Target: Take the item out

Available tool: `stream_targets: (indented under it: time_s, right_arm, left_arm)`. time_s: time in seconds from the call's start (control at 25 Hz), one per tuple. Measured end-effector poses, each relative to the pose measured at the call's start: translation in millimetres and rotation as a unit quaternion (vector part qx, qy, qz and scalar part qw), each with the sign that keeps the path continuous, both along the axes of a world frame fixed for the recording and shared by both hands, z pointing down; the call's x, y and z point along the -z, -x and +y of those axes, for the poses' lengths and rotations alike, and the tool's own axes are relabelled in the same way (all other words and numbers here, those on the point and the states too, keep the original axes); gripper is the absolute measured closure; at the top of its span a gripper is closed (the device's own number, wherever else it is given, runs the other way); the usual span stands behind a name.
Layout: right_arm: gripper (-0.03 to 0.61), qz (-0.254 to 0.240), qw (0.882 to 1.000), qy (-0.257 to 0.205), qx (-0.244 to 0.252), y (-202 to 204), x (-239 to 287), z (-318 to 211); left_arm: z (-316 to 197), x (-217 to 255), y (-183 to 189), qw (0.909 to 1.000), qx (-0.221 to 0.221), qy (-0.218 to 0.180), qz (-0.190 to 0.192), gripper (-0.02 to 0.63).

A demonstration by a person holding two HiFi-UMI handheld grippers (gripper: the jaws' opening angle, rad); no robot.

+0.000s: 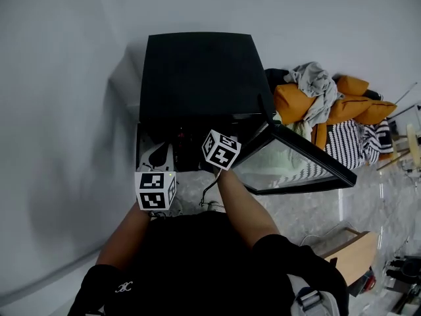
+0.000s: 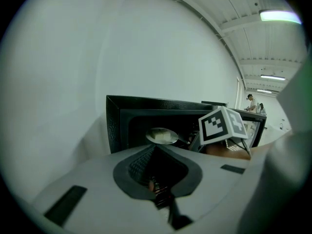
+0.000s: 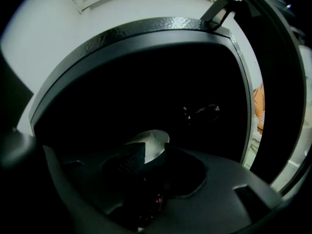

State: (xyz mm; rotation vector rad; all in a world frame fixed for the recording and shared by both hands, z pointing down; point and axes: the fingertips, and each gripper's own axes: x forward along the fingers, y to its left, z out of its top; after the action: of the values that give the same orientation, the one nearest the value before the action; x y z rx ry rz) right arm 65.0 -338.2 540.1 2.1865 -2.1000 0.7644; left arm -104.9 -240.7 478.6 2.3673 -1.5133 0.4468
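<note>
Right gripper [image 3: 152, 151] holds its jaws apart at the open black cabinet [image 1: 197, 71]; the pale dish [image 3: 155, 138] lies inside, just beyond its tips, in line with the gap, ungripped; left gripper [image 2: 155, 149] is closed.

No legible text (sleeve emblem [image 1: 123, 286] too small).

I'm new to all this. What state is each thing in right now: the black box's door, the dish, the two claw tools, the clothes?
Glass door: swung open.
Dish: inside the black box, not gripped.
Left gripper: jaws shut, empty.
Right gripper: jaws apart, aimed at the dish, not pressing on it.
Clothes: heaped beside the box.
</note>
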Motion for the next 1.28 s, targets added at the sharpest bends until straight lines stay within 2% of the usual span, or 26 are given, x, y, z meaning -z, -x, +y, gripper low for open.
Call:
stream_targets:
  time_s: [0.24, 0.48, 0.8, 0.96, 1.08, 1.28]
  right_arm:
    - [0.437, -0.025, 0.999, 0.011, -0.03, -0.3, -7.4, -12.0]
    - [0.426, -0.113, 0.992, 0.026, -0.049, -0.7, -15.2, -17.6]
    - [0.426, -0.17, 0.984, 0.025, -0.039, 7.5, -12.0, -20.2]
    - [0.429, -0.15, 0.988, 0.027, -0.028, 7.3, -15.0, -22.8]
    - [0.5, -0.109, 0.993, 0.042, -0.034, 4.7, -17.7, -22.6]
    - [0.505, -0.082, 0.996, 0.041, -0.023, 3.4, -20.2, -25.2]
  left_arm:
    - [-3.2, 3.3, 5.3, 0.9998, -0.016, -0.005, -0.005, 0.606]
    - [-8.2, -3.3, 12.0, 0.9999, -0.013, 0.008, -0.006, 0.606]
    - [-7.6, -9.8, 8.6, 0.9997, -0.005, 0.022, 0.0, 0.606]
    - [-7.7, -13.6, 8.8, 0.9997, 0.002, 0.025, 0.0, 0.606]
    - [-6.3, -14.3, 9.9, 0.9996, 0.01, 0.027, 0.001, 0.606]
    - [-2.7, -14.9, 7.0, 0.9995, 0.017, 0.028, -0.002, 0.606]
